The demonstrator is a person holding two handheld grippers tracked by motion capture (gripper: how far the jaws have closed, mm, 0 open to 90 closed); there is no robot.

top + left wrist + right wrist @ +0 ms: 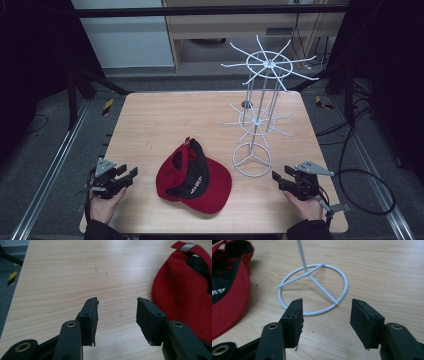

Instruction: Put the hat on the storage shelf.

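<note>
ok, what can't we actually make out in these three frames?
- Cap: the white print on its black lining is too small to read in the high view; the frame edge cuts it off in the right gripper view.
- Cap in the left gripper view: blurred, cropped at the right edge.
- Wire rack: in the right gripper view its pole leaves the top edge above the base ring.

Red cap with black lining, white wire rack, pale wood-grain table, black-jawed grippers.
</note>
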